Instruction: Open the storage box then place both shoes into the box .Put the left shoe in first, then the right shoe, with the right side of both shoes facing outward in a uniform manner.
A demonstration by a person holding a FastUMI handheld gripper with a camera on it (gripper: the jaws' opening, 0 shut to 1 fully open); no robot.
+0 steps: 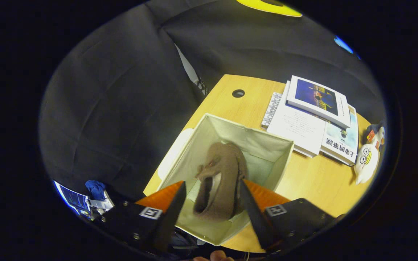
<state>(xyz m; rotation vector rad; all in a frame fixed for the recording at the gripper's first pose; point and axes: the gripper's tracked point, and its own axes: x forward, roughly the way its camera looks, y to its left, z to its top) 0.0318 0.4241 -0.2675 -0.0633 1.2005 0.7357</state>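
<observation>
An open cream fabric storage box [267, 145] stands on the wooden table, directly below my gripper [212, 181]. A brown shoe [220, 170] with a small bow stands on its side inside the box, its opening turned toward the left finger. It sits between my fingers. The right finger [249, 203] lies against the shoe's edge, while a narrow gap shows between the left finger [174, 206] and the shoe. The gripper stands open. The bottom of the box under the shoe is mostly hidden.
The box's white lid [171, 156] lies just left of the box at the table edge. A stack of books [310, 123] lies beyond the box to the right, with a plush toy [367, 159] further right. A cable hole [238, 93] marks the far tabletop [314, 181].
</observation>
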